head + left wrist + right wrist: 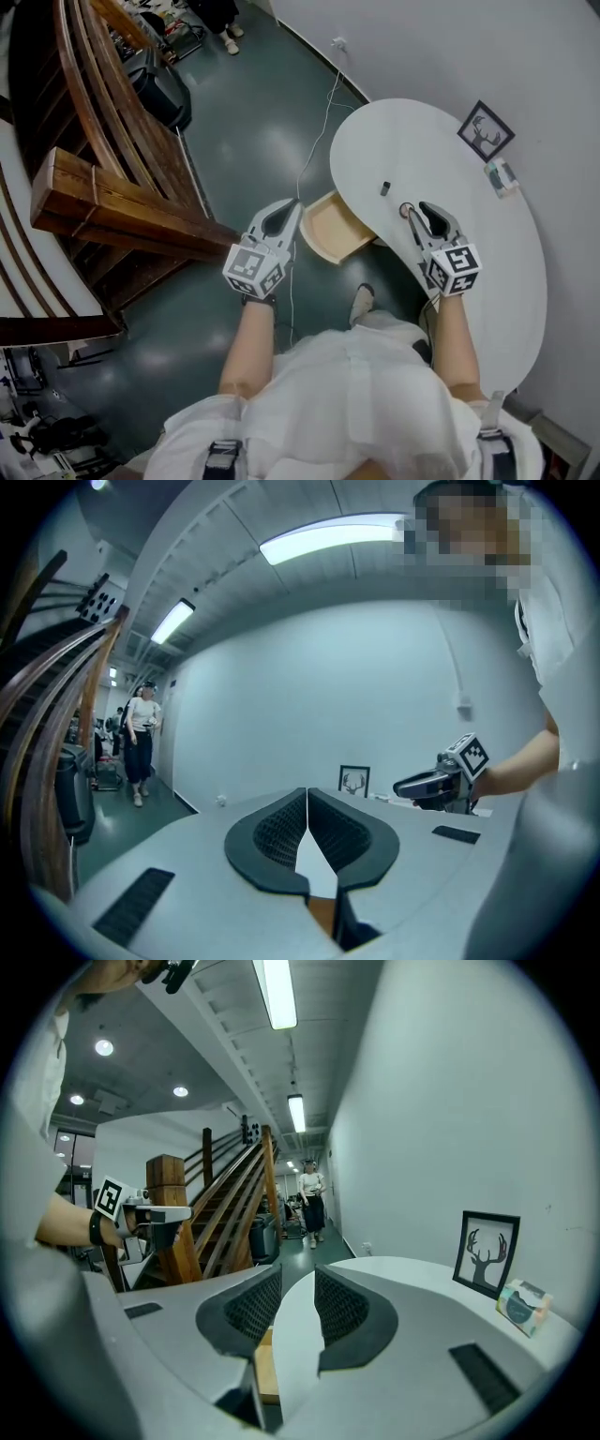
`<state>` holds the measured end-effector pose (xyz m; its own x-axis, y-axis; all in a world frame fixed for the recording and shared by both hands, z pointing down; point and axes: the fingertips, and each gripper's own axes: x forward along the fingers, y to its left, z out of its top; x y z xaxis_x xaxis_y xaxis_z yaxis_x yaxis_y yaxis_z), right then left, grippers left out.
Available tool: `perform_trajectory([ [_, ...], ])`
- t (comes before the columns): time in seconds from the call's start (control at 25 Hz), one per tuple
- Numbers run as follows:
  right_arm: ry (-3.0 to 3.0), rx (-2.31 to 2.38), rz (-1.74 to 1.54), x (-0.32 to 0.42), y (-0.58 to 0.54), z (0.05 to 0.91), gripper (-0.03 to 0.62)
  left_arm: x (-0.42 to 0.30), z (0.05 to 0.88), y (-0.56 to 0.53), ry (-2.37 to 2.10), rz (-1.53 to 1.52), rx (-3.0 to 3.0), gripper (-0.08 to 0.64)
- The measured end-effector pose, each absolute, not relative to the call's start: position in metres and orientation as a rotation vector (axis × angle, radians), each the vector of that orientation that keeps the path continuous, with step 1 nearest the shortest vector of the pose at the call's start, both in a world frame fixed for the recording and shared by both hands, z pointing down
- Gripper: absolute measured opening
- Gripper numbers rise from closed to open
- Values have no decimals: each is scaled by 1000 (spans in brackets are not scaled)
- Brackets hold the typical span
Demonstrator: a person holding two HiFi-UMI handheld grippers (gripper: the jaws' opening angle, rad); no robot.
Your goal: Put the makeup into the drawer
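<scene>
A small dark makeup item (384, 188) lies on the white table (422, 141), just beyond my right gripper (422, 212). That gripper hovers over the table's near edge, its jaws open with nothing between them (298, 1279). The wooden drawer (333, 232) is pulled out from under the table's left edge, and its inside looks bare. My left gripper (286, 210) hangs over the floor just left of the drawer. Its jaws are shut, tips touching, with nothing held (307, 794). Each gripper view shows the other gripper (436, 785) (150, 1215).
A framed deer picture (486, 129) and a small teal box (502, 176) stand on the table by the wall. A wooden staircase (103, 187) fills the left side. A white cable (314, 141) runs over the green floor. A person (141, 738) stands far off.
</scene>
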<state>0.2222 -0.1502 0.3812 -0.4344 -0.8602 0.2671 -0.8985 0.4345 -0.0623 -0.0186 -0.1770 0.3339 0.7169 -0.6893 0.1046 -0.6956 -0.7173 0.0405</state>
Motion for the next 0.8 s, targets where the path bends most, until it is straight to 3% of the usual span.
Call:
perform_trajectory([
  [0.8,-2393,1259,381,214,-229,464,152,16,401,-243,-995,234,2776,18],
])
